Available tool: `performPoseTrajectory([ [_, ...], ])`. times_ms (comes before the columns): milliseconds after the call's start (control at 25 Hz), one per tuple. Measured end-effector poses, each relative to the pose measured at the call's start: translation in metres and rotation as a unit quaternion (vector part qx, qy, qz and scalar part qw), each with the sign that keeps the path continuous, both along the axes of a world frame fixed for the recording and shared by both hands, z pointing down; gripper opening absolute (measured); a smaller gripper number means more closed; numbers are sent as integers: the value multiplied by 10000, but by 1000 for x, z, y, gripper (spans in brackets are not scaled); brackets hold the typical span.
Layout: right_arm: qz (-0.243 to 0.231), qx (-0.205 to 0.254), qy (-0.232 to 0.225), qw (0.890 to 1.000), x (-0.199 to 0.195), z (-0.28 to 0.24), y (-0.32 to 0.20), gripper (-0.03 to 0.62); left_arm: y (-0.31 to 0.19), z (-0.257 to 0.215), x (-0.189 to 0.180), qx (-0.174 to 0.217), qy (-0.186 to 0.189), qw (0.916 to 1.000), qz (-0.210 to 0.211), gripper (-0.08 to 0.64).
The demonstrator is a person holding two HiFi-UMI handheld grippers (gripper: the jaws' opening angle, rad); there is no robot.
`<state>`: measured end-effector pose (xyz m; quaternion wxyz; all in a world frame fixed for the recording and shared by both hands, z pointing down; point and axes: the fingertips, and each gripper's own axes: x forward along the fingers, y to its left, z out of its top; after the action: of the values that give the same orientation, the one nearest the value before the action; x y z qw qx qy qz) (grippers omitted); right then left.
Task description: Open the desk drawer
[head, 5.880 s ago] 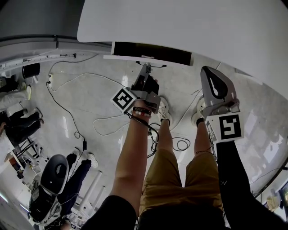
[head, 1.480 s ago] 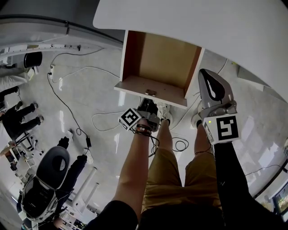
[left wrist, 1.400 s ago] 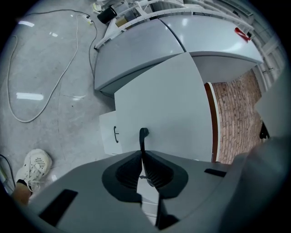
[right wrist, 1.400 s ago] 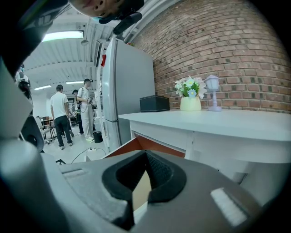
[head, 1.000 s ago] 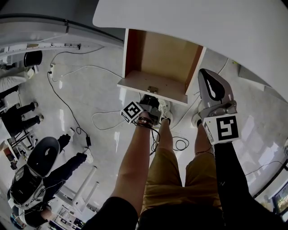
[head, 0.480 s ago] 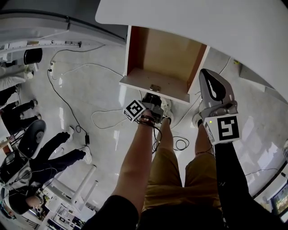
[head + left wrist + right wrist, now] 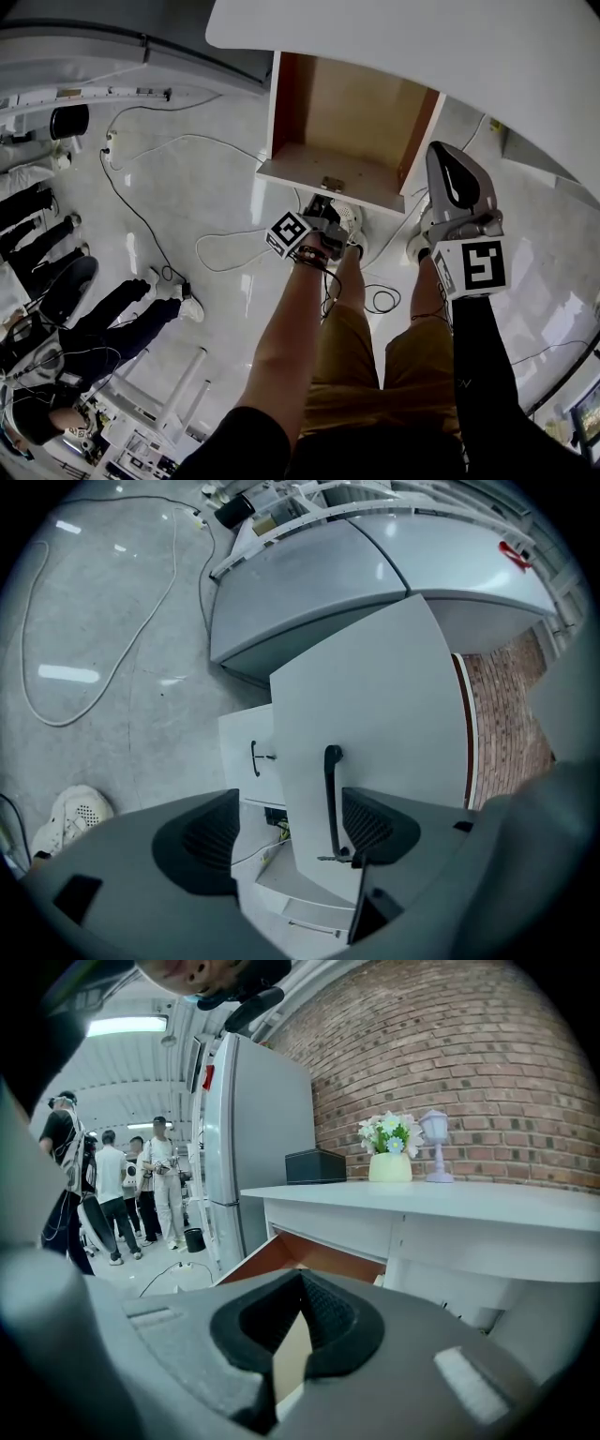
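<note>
Drawer handle (image 7: 331,799) between left tool's (image 7: 286,829) just-parted jaws

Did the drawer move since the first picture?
Yes. The drawer slid out from under the white desktop, downward in the head view.

The drawer (image 7: 354,127) juts out from under the desk (image 7: 422,47). The left gripper (image 7: 323,208) lies just before its front. The right gripper (image 7: 442,161) is at its right.
</note>
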<state>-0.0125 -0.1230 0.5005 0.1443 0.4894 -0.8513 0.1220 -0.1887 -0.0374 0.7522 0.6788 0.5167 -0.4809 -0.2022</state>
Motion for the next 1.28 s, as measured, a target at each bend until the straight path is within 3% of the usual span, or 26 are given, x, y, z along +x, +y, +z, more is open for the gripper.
performPoseTrajectory([
  [80, 70, 27, 14, 10000, -5, -1, -2, 0, 3, 1, -5, -18, -22, 9999, 131, 358],
  [320, 351, 60, -8, 9994, -10, -5, -3, 0, 6, 2, -3, -143, -67, 9982, 587, 406],
  [560, 527, 29, -58, 9986, -14, -3, 5, 0, 24, 15, -10, -395, -437, 9919, 1121, 441],
  [760, 436, 55, -141, 9989, -15, -7, 10, 0, 38, 15, -25, -427, -638, 9921, 995, 446],
  [1040, -24, 220, -163, 9996, -13, -30, 30, 0, 53, -13, -33, -160, -1154, 9884, 970, 446],
  [1280, -79, 285, -286, 9992, 13, -63, 51, 0, 62, -67, -33, 85, -1450, 9875, 614, 446],
])
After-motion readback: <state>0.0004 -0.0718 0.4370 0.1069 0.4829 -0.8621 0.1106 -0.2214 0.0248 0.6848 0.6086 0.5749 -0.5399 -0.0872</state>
